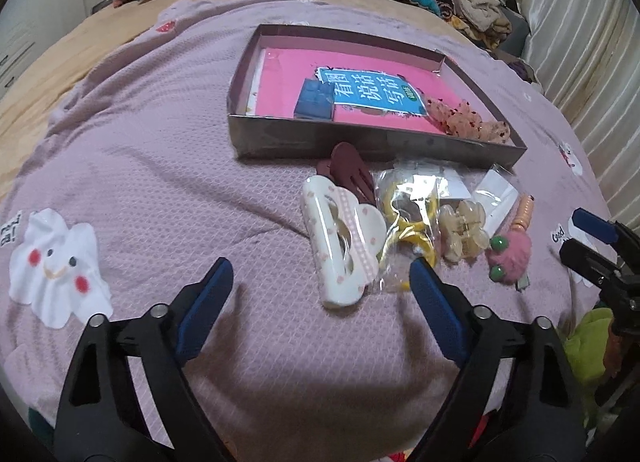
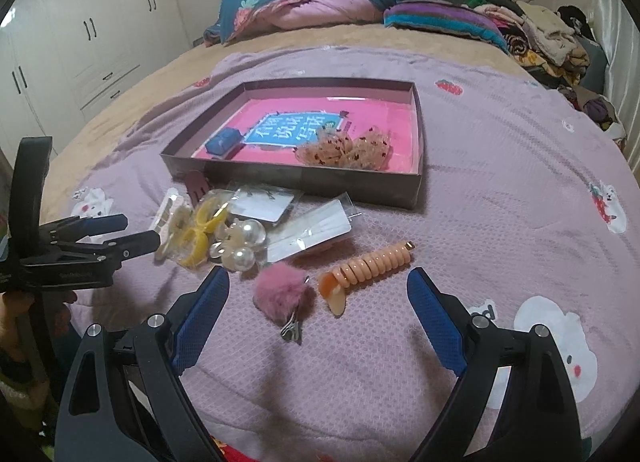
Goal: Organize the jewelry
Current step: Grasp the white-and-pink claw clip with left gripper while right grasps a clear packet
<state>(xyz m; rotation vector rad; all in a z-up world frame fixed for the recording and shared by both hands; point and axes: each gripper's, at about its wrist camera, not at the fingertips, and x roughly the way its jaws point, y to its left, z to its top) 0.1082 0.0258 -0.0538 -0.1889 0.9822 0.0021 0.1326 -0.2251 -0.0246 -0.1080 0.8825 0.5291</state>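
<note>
Left gripper (image 1: pixel 322 282): black frame, blue pads, jaws wide and empty, low over the lilac quilted bedspread (image 1: pixel 160 166), just short of the white cloud-shaped hair claw (image 1: pixel 340 238).
Right gripper (image 2: pixel 318 294): same build, jaws wide, holding nothing; the pink fluffy pompom clip (image 2: pixel 282 294) and the peach spiral hair tie (image 2: pixel 368 266) lie between its fingers, untouched.
Middle pile: yellow rings in a clear bag (image 1: pixel 408 218), cream pearl claw clip (image 2: pixel 240 242), two clear packets with white cards (image 2: pixel 308 230), dark red flat clip (image 1: pixel 352 174) against the box's near wall.
Far: shallow dark cardboard box (image 1: pixel 360 142), pink book and small blue case inside, sheer spotted scrunchie (image 2: pixel 344 150) in its near right corner.
Advice, step in hand: judged a first pick-up. Take one item per gripper, close on the rigid body, not on fluff or film, lift clear of the near wall, set down in bare floor of the box.
</note>
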